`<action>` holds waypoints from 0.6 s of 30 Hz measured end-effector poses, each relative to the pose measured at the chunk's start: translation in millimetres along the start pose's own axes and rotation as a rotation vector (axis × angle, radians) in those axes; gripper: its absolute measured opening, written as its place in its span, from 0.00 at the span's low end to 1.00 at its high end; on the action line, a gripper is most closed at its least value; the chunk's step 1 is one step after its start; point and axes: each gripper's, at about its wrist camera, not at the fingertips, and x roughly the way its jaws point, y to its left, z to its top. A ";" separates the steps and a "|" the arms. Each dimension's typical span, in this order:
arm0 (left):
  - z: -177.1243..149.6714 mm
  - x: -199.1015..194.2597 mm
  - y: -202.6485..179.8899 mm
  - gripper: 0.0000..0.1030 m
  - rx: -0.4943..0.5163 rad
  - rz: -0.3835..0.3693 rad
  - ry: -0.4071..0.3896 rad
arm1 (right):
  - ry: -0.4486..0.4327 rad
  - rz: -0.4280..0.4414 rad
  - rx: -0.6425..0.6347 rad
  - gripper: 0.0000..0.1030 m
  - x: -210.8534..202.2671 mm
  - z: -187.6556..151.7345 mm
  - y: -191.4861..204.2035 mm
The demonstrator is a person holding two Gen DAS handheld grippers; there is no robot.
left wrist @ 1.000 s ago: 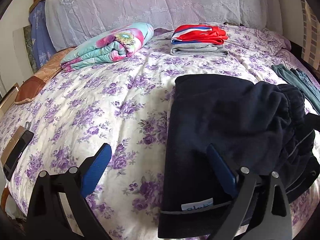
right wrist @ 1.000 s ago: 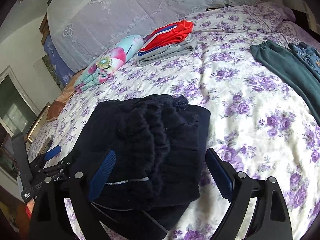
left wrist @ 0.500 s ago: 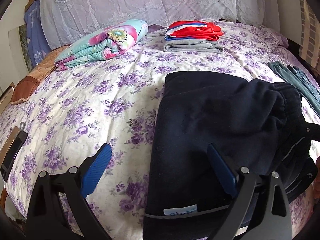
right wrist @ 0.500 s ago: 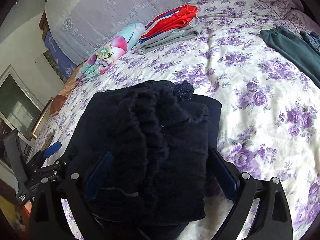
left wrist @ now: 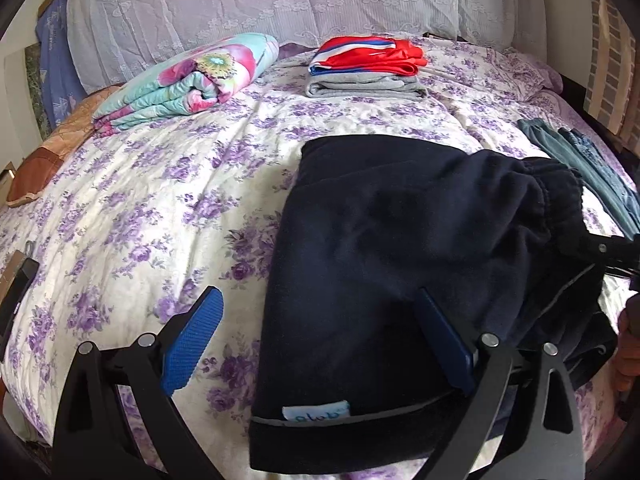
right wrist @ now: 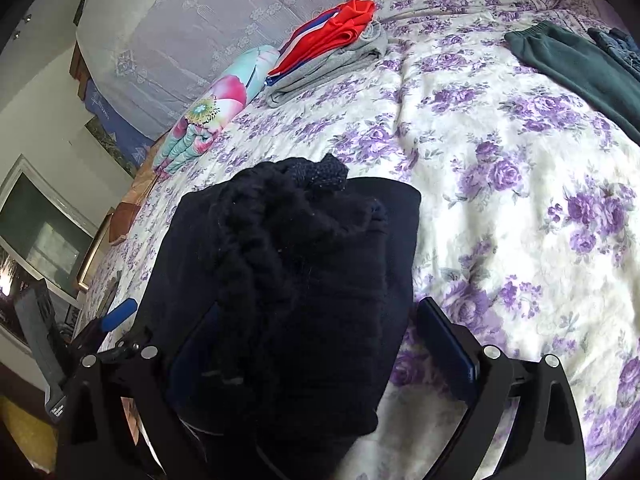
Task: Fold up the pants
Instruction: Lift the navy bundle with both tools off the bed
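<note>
Dark navy pants [left wrist: 400,248] lie folded in a thick bundle on the floral bedspread [left wrist: 160,184], a white label at the near hem. My left gripper [left wrist: 320,336] is open, its left finger [left wrist: 192,336] over bare bedspread and its right finger [left wrist: 444,344] resting on the pants' near edge. In the right wrist view the pants [right wrist: 296,280] fill the middle, bunched waistband on top. My right gripper [right wrist: 320,344] is open, straddling the bundle, its left finger mostly hidden by cloth. The left gripper [right wrist: 116,316] shows at the left there.
A folded red garment on grey ones [left wrist: 368,68] and a rolled floral blanket [left wrist: 192,84] lie near the pillows [left wrist: 280,8]. Green pants [right wrist: 572,64] and jeans [right wrist: 616,44] lie at the right. A dark phone-like thing [left wrist: 16,292] is at the left bed edge.
Both grippers have moved forward and lower over the pants; the bundle now lies between the right gripper's fingers. The pants themselves have not visibly shifted.
</note>
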 end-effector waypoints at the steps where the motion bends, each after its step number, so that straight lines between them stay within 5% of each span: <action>1: -1.9 0.7 -0.2 0.91 -0.009 -0.054 0.017 | 0.004 0.010 -0.004 0.96 4.5 2.4 0.5; 5: -9.7 20.6 15.3 0.92 -0.134 -0.263 0.094 | -0.007 0.031 -0.005 0.95 15.2 9.6 1.2; 7: -10.2 38.8 31.2 0.94 -0.224 -0.401 0.151 | -0.018 0.029 -0.016 0.84 15.7 9.7 3.4; 11: -3.5 41.6 21.5 0.89 -0.193 -0.408 0.156 | -0.040 0.042 -0.042 0.56 8.2 3.2 6.6; 13: -1.8 35.1 13.1 0.75 -0.170 -0.386 0.127 | -0.066 0.053 -0.054 0.49 1.2 -0.1 11.0; 15: 3.2 23.4 12.1 0.46 -0.147 -0.359 0.088 | -0.105 0.043 -0.092 0.46 -8.9 -2.6 21.4; 18: 11.9 4.3 15.3 0.21 -0.130 -0.319 0.026 | -0.153 0.050 -0.152 0.43 -25.8 1.1 39.4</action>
